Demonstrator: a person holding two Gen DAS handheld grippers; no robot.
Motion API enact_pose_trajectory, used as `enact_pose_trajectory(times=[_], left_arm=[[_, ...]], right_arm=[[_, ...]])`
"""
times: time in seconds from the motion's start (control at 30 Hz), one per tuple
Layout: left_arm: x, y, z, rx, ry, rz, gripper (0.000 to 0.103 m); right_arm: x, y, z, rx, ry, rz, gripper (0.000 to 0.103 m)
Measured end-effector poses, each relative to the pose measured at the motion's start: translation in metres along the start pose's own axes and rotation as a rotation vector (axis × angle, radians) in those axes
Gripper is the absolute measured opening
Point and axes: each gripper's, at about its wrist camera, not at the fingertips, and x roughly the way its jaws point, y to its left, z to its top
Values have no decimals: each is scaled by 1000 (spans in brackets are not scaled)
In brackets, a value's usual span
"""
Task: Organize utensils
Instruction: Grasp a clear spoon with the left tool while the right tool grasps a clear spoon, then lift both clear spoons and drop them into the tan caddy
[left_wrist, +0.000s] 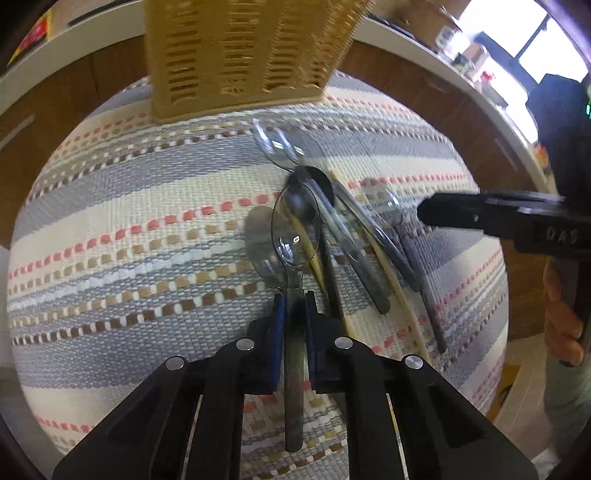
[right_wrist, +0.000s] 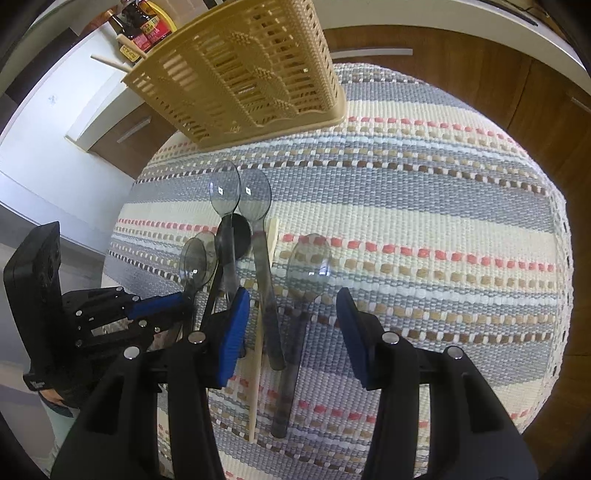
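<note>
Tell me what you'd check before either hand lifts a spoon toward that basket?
1. Left gripper shut on a clear spoon's handle: ok.
2. Right gripper closed on its spoon: not ok, the pads stand apart from it.
3. Chopstick also between the right jaws: not ok.
4. Left spoon free of the pile: not ok, its bowl overlaps others.
5. Basket upright on the mat: ok.
6. Room inside the basket: cannot tell.

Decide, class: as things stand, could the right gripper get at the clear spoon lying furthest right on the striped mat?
Probably yes. The right gripper stands open with that spoon's handle already between its fingers. A neighbouring spoon and a chopstick lie close on one side, so it might catch them too.
</note>
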Motion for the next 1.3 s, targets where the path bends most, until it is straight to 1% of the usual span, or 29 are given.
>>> enact_pose_trajectory(times=[0.03, 0.13, 0.2, 0.23, 0.3, 0.33, 0.4, 0.47, 0.53, 0.6, 0.67, 0.8, 0.83, 0.87, 0.9, 0.97, 1.03, 1.1, 1.13, 1.2, 1.3], left_arm=[[-4, 4, -1, -19, -20, -17, 8], [-19, 19, -4, -80, -65, -100, 8], [-28, 29, -5, -111, -84, -125, 8], [-31, 34, -6, -124, -86, -119, 8], [-35, 44, -9, -142, -81, -75, 8], [-35, 51, -11, -155, -72, -42, 8], [-35, 62, -14, -175, -59, -25, 8], [-33, 73, -16, -198, -45, -10, 8], [-33, 81, -19, -200, -41, 10, 8], [-36, 84, -22, -196, -38, 16, 8], [-36, 83, -20, -184, -36, 31, 9], [-26, 73, -9, -152, -27, 74, 9], [-25, 71, -7, -142, -22, 85, 9], [-25, 70, -6, -134, -16, 90, 10], [-24, 68, -4, -124, -8, 90, 15], [-22, 63, -2, -95, 14, 101, 20], [-19, 58, 0, -65, 37, 130, 20], [-15, 51, 4, -33, 61, 175, 19], [-12, 46, 5, -10, 71, 201, 19], [-7, 38, 8, 24, 83, 265, 11], [-5, 28, 6, 65, 74, 318, 10]], right_arm=[[2, 2, 2, -4, 5, 5, 35], [9, 7, 7, -8, 5, 9, 34], [12, 14, 14, -28, 3, 3, 34], [15, 18, 18, -45, 3, -3, 34], [22, 25, 25, -72, 12, -25, 34], [27, 27, 28, -82, 26, -35, 34], [36, 32, 30, -108, 46, -47, 33], [43, 38, 32, -143, 58, -66, 27], [51, 45, 34, -175, 80, -91, 27], [59, 49, 35, -201, 102, -124, 26], [63, 54, 37, -220, 104, -139, 25], [73, 66, 47, -244, 128, -165, 25], [75, 69, 49, -253, 133, -177, 22], [77, 70, 50, -253, 139, -191, 13], [78, 69, 52, -248, 143, -196, 11], [79, 68, 55, -233, 148, -172, 10], [77, 63, 56, -226, 141, -161, 10], [74, 58, 56, -211, 125, -137, 10], [72, 56, 56, -205, 113, -133, 10], [62, 48, 56, -195, 89, -116, 10], [45, 39, 53, -188, 53, -90, 10]])
